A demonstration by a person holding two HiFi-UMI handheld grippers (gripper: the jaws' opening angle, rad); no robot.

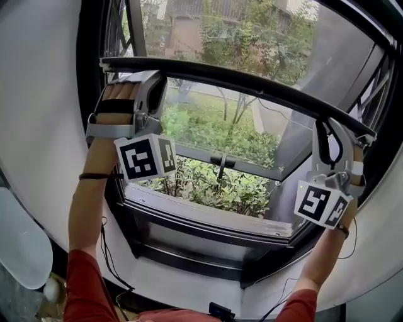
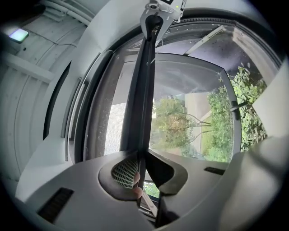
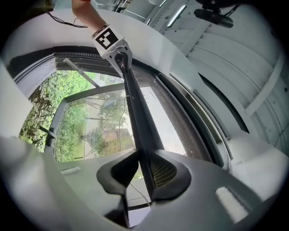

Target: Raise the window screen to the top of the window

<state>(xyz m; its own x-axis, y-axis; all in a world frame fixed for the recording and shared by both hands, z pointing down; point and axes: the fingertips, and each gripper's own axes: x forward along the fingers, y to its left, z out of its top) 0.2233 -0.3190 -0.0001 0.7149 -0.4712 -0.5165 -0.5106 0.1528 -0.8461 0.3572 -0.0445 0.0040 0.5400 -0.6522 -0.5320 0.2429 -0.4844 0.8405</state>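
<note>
1. Reading the head view first: both arms are up, with the left gripper (image 1: 150,77) and right gripper (image 1: 330,129) on the dark screen rail (image 1: 239,80). The rail lies side to side across the window frame (image 1: 189,217), well above the sill. Trees (image 1: 208,182) show below it. The rail's right end sits lower in the picture, though the lens may be bending it.
2. Left gripper view: the screen rail (image 2: 142,99) runs lengthwise straight away from the jaws. The jaws are nipped onto its thin edge, pads pressing from both sides. The right gripper (image 2: 159,11) shows at the rail's far end.
3. Right gripper view: the mirror of that, with the screen rail (image 3: 137,113) pinched between the pads. The left gripper (image 3: 118,56) sits at the far end, and fine mesh (image 3: 169,124) shows on one side of the rail.
4. Judgement: the window top lies above the rail, across its long axis. Each hand holds one end and neither is nearer, so the lift wants both rising evenly to keep the rail from skewing.
</note>
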